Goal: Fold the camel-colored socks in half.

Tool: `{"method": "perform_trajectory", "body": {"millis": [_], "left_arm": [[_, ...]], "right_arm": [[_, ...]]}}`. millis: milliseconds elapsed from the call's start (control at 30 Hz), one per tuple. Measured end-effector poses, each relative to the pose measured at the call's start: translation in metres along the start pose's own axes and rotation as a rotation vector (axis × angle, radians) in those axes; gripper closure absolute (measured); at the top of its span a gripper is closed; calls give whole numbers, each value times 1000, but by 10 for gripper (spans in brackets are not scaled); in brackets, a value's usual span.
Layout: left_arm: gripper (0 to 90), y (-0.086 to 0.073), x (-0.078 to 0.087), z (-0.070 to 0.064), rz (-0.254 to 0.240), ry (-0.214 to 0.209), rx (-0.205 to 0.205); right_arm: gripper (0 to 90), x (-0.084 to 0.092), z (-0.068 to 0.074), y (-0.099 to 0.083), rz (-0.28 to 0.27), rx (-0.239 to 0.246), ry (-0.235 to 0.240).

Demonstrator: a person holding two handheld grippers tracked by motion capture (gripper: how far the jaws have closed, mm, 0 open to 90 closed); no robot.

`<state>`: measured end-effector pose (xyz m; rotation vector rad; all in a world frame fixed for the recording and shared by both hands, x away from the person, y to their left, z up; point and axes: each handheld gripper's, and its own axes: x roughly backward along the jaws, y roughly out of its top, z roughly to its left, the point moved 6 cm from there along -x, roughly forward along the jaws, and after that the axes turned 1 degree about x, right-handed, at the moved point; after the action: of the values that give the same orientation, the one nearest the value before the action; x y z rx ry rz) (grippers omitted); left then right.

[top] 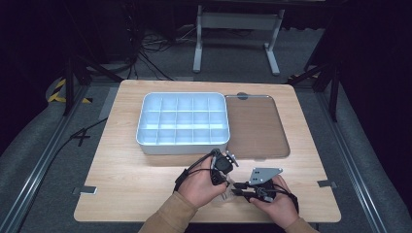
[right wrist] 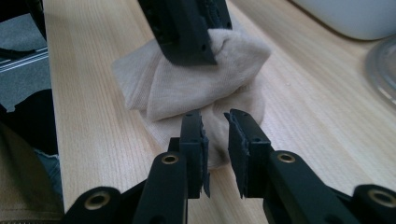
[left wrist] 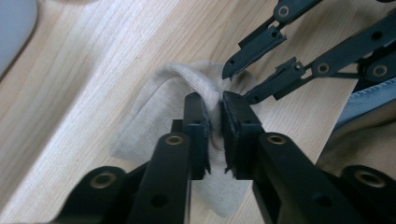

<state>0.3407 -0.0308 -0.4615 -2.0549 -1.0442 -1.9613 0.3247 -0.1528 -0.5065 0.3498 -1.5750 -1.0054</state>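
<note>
High view: fixed above the near edge of the table (top: 145, 194), facing forward and down, far enough to take in the whole tabletop, the divided tray (top: 182, 121) and the floor beyond. Left gripper view: mounted on the left gripper (left wrist: 214, 105), very close, looking along its jaws down at the beige cloth (left wrist: 159, 112), with the right gripper (left wrist: 243, 79) beyond. Right gripper view: mounted on the right gripper (right wrist: 214, 119), equally close and low, looking across the wood. Shared by both gripper views: the cloth (right wrist: 196, 88) and the table's near strip.

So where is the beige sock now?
The sock lies on the table's near edge, between the left gripper and right gripper, before the white tray.
</note>
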Motion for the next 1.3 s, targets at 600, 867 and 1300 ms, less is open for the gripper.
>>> {"method": "perform_trajectory", "body": {"millis": [600,867,1300], "left_arm": [[685,-12,33,8,-89,41,37],[765,-32,42,15,-77,75,95],[805,-46,41,18,-48,99,114]], "right_arm": [[749,30,-6,26,-89,5,-24],[788,19,7,46,-103,33,45],[843,-4,8,46,-22,76,50]]}}
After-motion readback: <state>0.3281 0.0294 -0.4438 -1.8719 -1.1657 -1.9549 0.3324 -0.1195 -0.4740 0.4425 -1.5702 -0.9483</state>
